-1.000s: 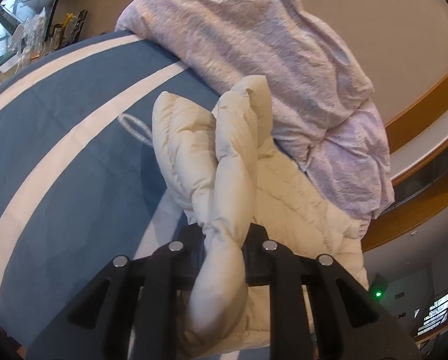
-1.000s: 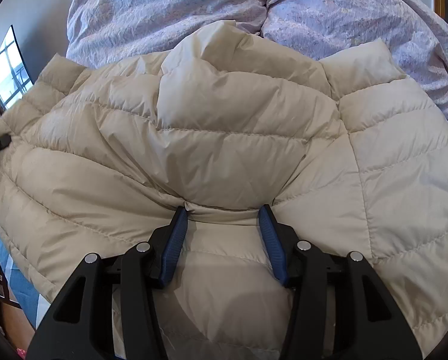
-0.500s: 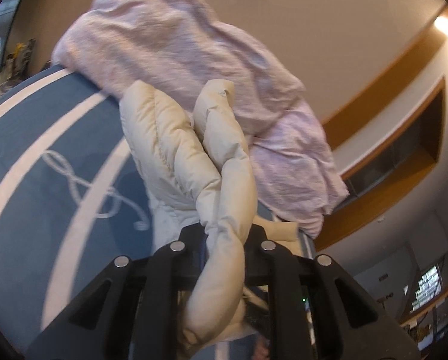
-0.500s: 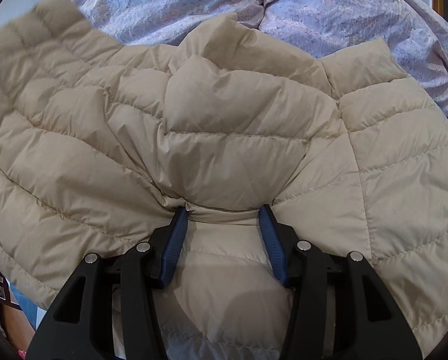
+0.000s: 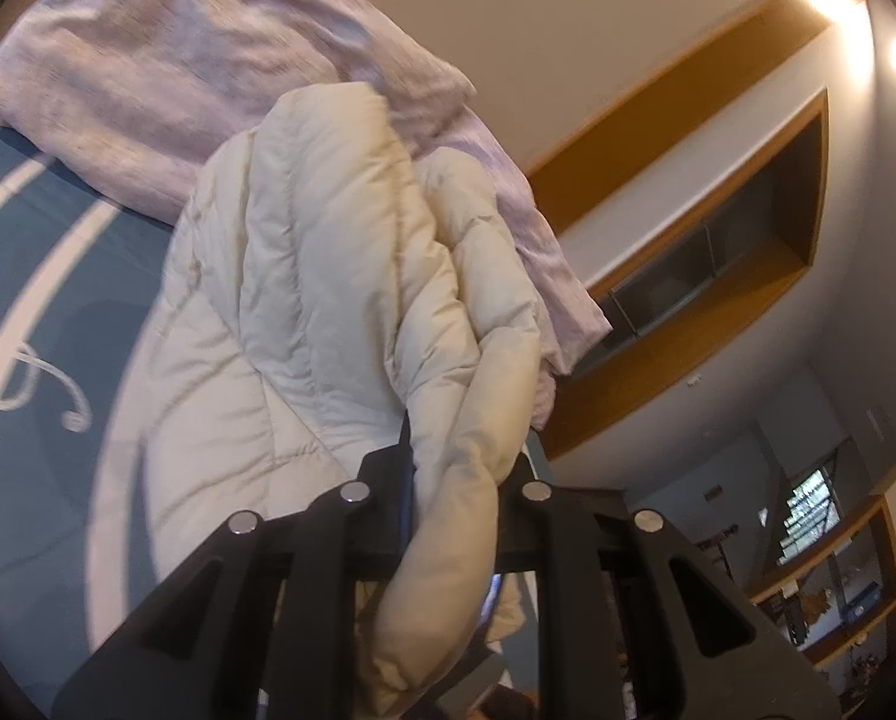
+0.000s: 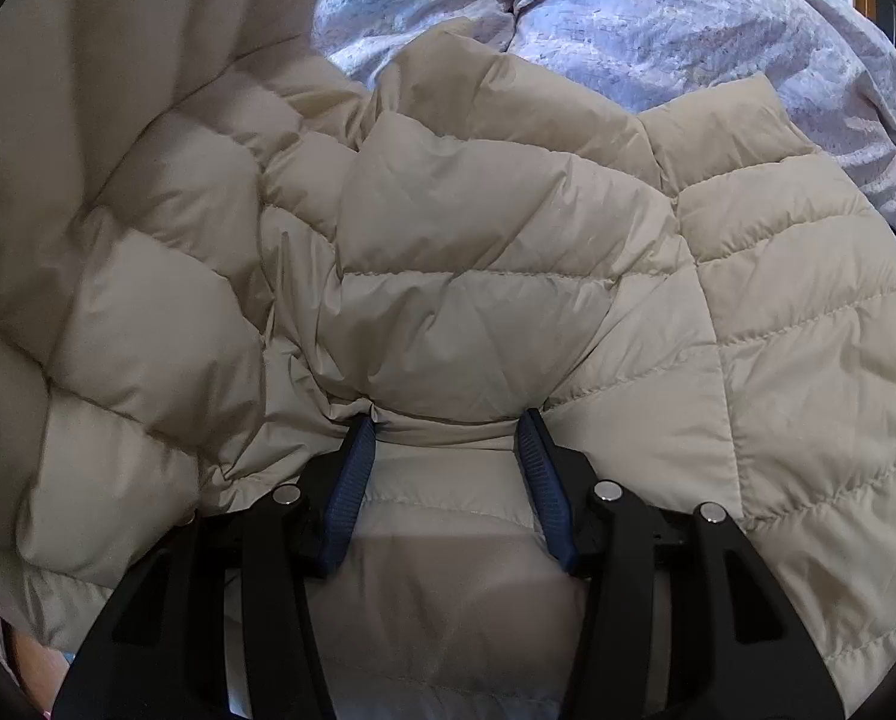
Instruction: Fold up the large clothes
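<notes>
A cream quilted puffer jacket (image 6: 508,252) lies on the bed and fills the right wrist view. My right gripper (image 6: 448,420) has its blue-padded jaws apart, pressed onto a fold of the jacket. My left gripper (image 5: 460,456) is shut on a bunched edge of the jacket (image 5: 328,252) and holds it lifted above the bed. That lifted part hangs over at the left of the right wrist view (image 6: 88,120).
A crumpled lilac duvet (image 6: 658,18) is heaped behind the jacket; it also shows in the left wrist view (image 5: 196,60). The bed cover is blue with white stripes (image 5: 46,300). A wall with wooden shelving (image 5: 718,228) is on the right.
My left gripper has lifted its jacket edge higher and swung it over toward the right gripper; the raised flap now covers the left of the right wrist view. The right gripper has not moved.
</notes>
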The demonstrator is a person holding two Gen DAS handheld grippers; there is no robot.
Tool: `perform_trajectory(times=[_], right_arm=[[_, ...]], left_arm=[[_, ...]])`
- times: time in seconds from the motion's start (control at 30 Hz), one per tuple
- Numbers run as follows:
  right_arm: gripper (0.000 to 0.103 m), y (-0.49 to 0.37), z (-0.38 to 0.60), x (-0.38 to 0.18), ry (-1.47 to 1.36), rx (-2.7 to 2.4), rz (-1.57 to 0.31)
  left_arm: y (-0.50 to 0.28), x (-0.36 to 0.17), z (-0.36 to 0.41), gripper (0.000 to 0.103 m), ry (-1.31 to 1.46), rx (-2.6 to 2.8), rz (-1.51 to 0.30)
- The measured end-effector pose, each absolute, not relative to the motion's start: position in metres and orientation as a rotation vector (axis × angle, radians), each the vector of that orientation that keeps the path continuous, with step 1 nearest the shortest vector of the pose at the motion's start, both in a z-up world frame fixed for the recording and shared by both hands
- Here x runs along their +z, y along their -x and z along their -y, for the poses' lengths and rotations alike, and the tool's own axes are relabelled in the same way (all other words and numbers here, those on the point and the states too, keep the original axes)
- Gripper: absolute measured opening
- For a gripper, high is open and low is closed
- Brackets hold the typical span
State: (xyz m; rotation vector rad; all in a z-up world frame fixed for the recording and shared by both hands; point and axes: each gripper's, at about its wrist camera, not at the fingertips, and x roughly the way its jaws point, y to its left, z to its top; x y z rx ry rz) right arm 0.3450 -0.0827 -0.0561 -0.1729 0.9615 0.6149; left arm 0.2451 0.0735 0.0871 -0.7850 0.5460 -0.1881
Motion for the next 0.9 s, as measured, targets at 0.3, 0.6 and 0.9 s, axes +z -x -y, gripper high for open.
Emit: perform_trajectory(times=[0.3, 0.6, 0.9], right_arm=[[0.052, -0.352, 0.092, -0.057, 0.124, 0.617, -0.962], [0.052, -0.359, 0.103, -0.055, 0.087, 0.625, -0.955], [0.052, -0.366, 0.129, -0.046, 0.054, 0.639, -0.950]], left_arm=[[-0.285, 0.074, -0.037, 0.016, 0.791, -0.254, -0.588], [-0.296, 0.062, -0.032, 0.016, 0.829, -0.267, -0.598], [-0.311, 0.049, -0.012, 0.017, 0.836, -0.277, -0.631]])
